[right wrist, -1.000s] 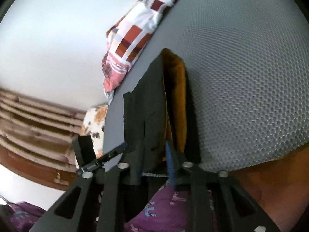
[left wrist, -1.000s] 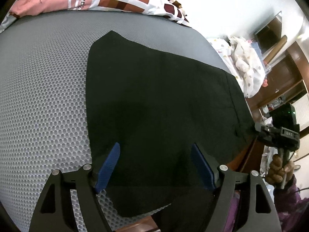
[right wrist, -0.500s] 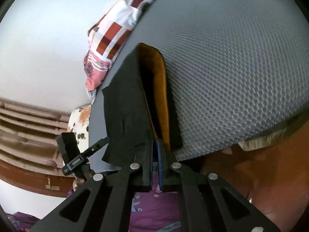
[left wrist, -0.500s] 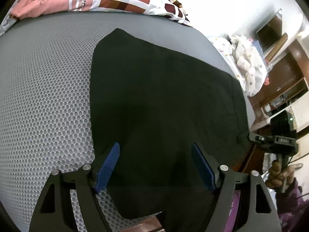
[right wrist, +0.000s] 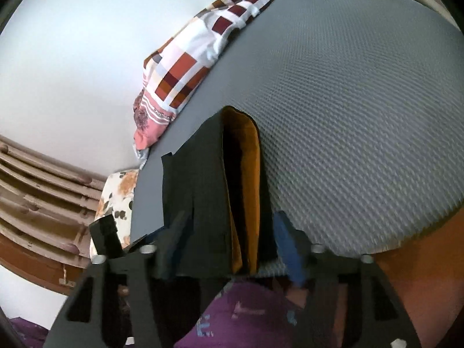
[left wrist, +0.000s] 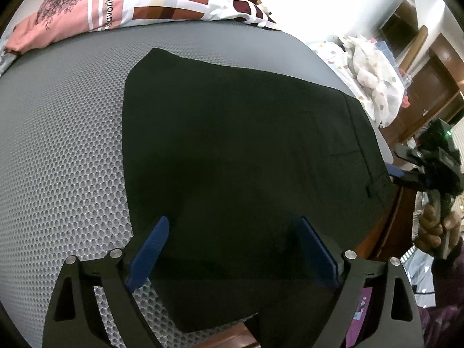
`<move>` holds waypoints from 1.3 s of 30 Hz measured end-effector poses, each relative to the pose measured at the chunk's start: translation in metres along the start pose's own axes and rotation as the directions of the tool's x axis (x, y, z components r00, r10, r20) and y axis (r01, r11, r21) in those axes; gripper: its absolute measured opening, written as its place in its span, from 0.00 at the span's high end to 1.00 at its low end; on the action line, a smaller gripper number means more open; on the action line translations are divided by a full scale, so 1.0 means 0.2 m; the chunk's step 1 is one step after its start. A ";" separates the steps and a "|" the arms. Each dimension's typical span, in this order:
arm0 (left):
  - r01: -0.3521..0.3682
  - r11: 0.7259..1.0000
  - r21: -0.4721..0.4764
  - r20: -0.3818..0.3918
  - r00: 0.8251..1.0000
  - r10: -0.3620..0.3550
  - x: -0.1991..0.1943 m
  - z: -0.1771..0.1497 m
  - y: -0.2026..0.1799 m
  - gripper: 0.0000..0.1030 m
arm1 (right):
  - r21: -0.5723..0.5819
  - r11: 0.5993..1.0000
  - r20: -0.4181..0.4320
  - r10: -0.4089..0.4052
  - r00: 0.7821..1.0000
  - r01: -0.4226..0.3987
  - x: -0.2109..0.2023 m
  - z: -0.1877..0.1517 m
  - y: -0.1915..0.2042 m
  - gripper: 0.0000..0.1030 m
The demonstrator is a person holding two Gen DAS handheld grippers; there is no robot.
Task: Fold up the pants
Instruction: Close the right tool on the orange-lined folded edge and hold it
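The black pants (left wrist: 237, 156) lie folded flat on the grey mesh mattress (left wrist: 58, 145). My left gripper (left wrist: 232, 249) hovers open over their near edge, its blue pads either side of the cloth, holding nothing. My right gripper (left wrist: 406, 171) shows at the right edge of the left wrist view, just off the waistband. In the right wrist view the right gripper (right wrist: 232, 237) is open, straddling the waistband end of the pants (right wrist: 203, 191), where an orange lining (right wrist: 249, 174) shows inside.
A patterned pillow (left wrist: 130, 3) lies at the head of the mattress. A pile of white spotted laundry (left wrist: 374, 78) and brown wooden furniture (left wrist: 435, 87) stand to the right. The wooden bed frame (right wrist: 420, 261) runs along the near edge.
My right gripper was shut on the waistband half a second ago; it has opened and let the pants go. The left gripper stays open in place.
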State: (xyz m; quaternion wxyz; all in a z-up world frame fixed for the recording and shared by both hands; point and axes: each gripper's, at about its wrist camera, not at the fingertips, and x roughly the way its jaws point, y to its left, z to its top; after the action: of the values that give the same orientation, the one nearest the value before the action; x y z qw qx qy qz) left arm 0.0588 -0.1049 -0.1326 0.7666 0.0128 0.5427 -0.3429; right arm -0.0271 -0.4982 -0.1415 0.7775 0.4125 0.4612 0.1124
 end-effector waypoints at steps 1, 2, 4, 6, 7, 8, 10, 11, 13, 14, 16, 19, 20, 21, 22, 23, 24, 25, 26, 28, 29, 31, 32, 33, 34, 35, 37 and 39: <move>0.004 1.000 -0.002 0.002 1.000 -0.004 0.00 0.00 0.00 0.12 | 0.006 1.000 -0.016 0.025 1.000 -0.025 0.04 0.02 0.00 0.39; 0.008 1.000 -0.005 0.005 1.000 -0.008 0.00 0.00 0.01 0.12 | 0.002 0.999 -0.035 0.048 0.998 -0.048 0.08 0.04 0.01 0.40; 0.022 1.000 -0.016 0.018 1.000 -0.021 -0.02 -0.02 0.03 0.12 | -0.027 0.999 -0.076 0.021 0.997 -0.023 0.17 0.06 0.03 0.57; 0.028 0.999 -0.033 0.035 0.999 -0.027 -0.04 -0.04 0.05 0.12 | -0.020 1.000 -0.107 0.003 0.994 -0.005 0.24 0.08 0.03 0.85; 0.036 0.998 -0.045 0.050 0.998 -0.034 -0.05 -0.05 0.07 0.12 | -0.045 0.999 -0.096 -0.006 0.995 0.002 0.24 0.09 0.05 0.87; 0.048 0.997 -0.056 0.061 0.997 -0.044 -0.05 -0.05 0.08 0.12 | -0.077 0.997 -0.084 -0.013 0.996 0.006 0.23 0.10 0.09 0.88; 0.073 0.993 -0.093 0.080 0.995 -0.066 -0.06 -0.06 0.11 0.12 | -0.118 0.993 -0.048 0.008 0.999 -0.013 0.18 0.13 0.16 0.92; 0.081 0.990 -0.112 0.084 0.994 -0.072 -0.06 -0.06 0.11 0.12 | -0.134 0.991 -0.030 0.016 0.999 -0.020 0.16 0.15 0.20 0.92; 0.090 0.986 -0.141 0.088 0.993 -0.078 -0.06 -0.05 0.13 0.11 | -0.162 0.987 -0.002 -0.002 1.000 0.001 0.12 0.20 0.22 0.93; 0.092 0.985 -0.147 0.092 0.993 -0.079 -0.06 -0.05 0.13 0.10 | -0.158 0.987 0.003 -0.013 1.000 0.013 0.12 0.21 0.20 0.93; 0.099 0.984 -0.147 0.107 0.991 -0.084 -0.06 -0.06 0.13 0.07 | -0.126 0.990 -0.008 -0.065 0.998 0.063 0.17 0.22 0.09 0.93; 0.050 0.994 -0.101 0.100 0.994 -0.040 -0.02 -0.04 0.06 0.07 | -0.054 0.998 0.011 -0.010 1.000 0.011 0.18 0.21 -0.01 0.92; 0.034 0.996 -0.083 0.097 0.995 -0.026 -0.01 -0.04 0.05 0.07 | -0.041 0.999 0.034 0.002 0.999 -0.001 0.16 0.21 -0.01 0.91; 0.014 0.998 -0.059 0.095 0.995 -0.008 0.00 -0.04 0.03 0.06 | -0.053 0.998 0.056 -0.022 0.998 0.025 0.13 0.20 0.01 0.89; 0.002 0.999 -0.042 0.091 0.996 0.002 0.01 -0.04 0.01 0.05 | -0.080 0.995 0.077 -0.060 0.995 0.067 0.12 0.20 0.05 0.88; -0.008 1.000 -0.028 0.088 0.996 0.010 0.02 -0.04 0.00 0.04 | -0.094 0.992 0.079 -0.072 0.994 0.079 0.12 0.20 0.07 0.85; -0.014 1.000 -0.021 0.086 0.996 0.015 0.02 -0.04 0.00 0.03 | -0.108 0.991 0.062 -0.074 0.995 0.081 0.13 0.21 0.09 0.74; -0.019 1.000 -0.017 0.085 0.996 0.020 0.02 -0.04 -0.01 0.02 | -0.116 0.990 0.045 -0.078 0.996 0.083 0.15 0.22 0.09 0.62; -0.022 1.000 -0.017 0.085 0.996 0.023 0.03 -0.04 -0.02 0.02 | -0.117 0.989 0.047 -0.089 0.995 0.094 0.16 0.23 0.10 0.34; -0.020 0.999 -0.024 0.091 0.996 0.022 0.03 -0.03 -0.02 0.01 | -0.111 0.991 0.057 -0.071 0.996 0.077 0.19 0.26 0.09 0.28; -0.018 0.999 -0.030 0.096 0.995 0.020 0.03 -0.03 -0.02 0.01 | -0.110 0.992 0.046 -0.064 0.997 0.068 0.21 0.29 0.09 0.29; -0.012 0.999 -0.040 0.106 0.994 0.016 0.03 -0.03 -0.01 0.01 | -0.123 0.987 0.006 -0.102 0.995 0.102 0.30 0.33 0.09 0.44; -0.007 0.999 -0.045 0.114 0.993 0.013 0.03 -0.03 0.00 0.01 | -0.122 0.986 -0.028 -0.115 0.993 0.111 0.35 0.35 0.08 0.69; -0.005 0.999 -0.052 0.120 0.993 0.011 0.03 -0.02 0.01 0.01 | -0.127 0.985 -0.022 -0.116 0.993 0.112 0.37 0.35 0.09 0.72; -0.002 0.998 -0.059 0.126 0.992 0.009 0.01 -0.04 0.02 0.01 | -0.148 0.983 -0.015 -0.112 0.994 0.109 0.38 0.37 0.11 0.77; 0.005 0.997 -0.072 0.131 0.991 0.005 0.01 -0.04 0.03 0.01 | -0.163 0.981 -0.010 -0.109 0.994 0.105 0.38 0.38 0.13 0.91; 0.019 0.994 -0.107 0.142 0.990 -0.004 0.00 -0.04 0.05 0.01 | -0.209 0.972 0.012 -0.105 0.994 0.105 0.38 0.43 0.21 0.91; 0.024 0.993 -0.116 0.147 0.989 -0.007 0.01 -0.03 0.06 0.01 | -0.236 0.965 0.024 -0.111 0.994 0.113 0.40 0.46 0.24 0.92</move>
State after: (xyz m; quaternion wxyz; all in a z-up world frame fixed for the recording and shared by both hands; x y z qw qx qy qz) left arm 0.0602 -0.0938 -0.1403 0.8012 -0.0617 0.5041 -0.3163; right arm 0.1013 -0.4718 -0.1340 0.8287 0.2904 0.4631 0.1204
